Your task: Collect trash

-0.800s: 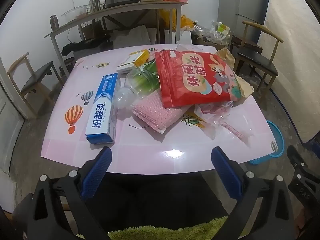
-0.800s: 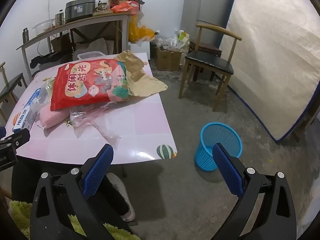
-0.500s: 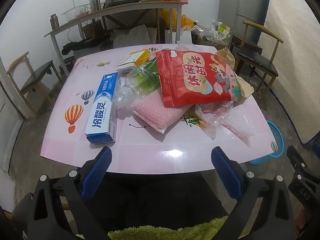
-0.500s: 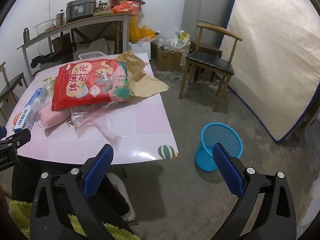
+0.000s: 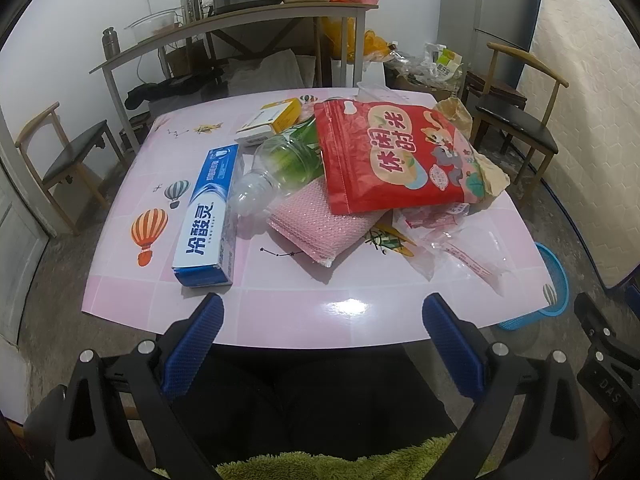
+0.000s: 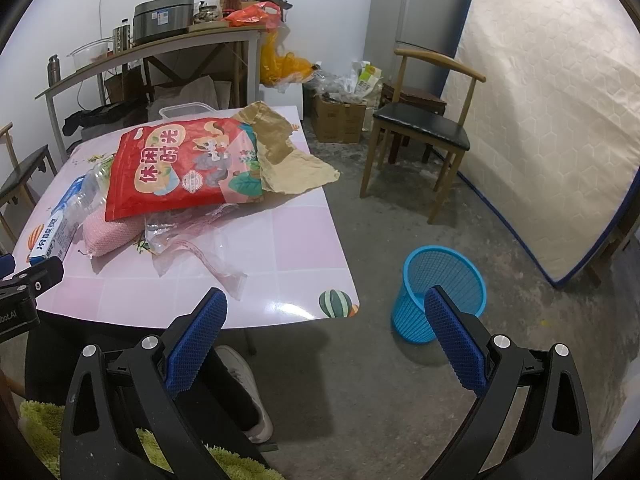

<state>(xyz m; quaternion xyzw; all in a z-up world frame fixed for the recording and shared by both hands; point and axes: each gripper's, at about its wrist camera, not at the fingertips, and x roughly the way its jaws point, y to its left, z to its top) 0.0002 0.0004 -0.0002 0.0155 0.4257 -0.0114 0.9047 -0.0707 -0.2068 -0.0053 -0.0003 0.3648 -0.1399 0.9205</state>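
On the pink table (image 5: 304, 312) lies a pile of trash: a red snack bag (image 5: 392, 160) on top, a pink mesh pad (image 5: 320, 228) under it, a clear plastic bottle (image 5: 272, 176), a blue toothpaste box (image 5: 208, 216), a yellow-white box (image 5: 272, 120), crumpled clear wrap (image 5: 452, 240) and brown paper (image 6: 288, 160). A blue mesh bin (image 6: 440, 292) stands on the floor right of the table. My left gripper (image 5: 320, 320) hangs open over the table's near edge, holding nothing. My right gripper (image 6: 324, 312) is open and empty, off the table's near right corner beside the bin.
A wooden chair (image 6: 424, 136) stands right of the table, another chair (image 5: 68, 160) at the left. Behind is a long shelf table (image 5: 240, 20) with a cooker. A mattress (image 6: 552, 120) leans on the right wall. A person's dark legs (image 5: 320, 392) sit under the near edge.
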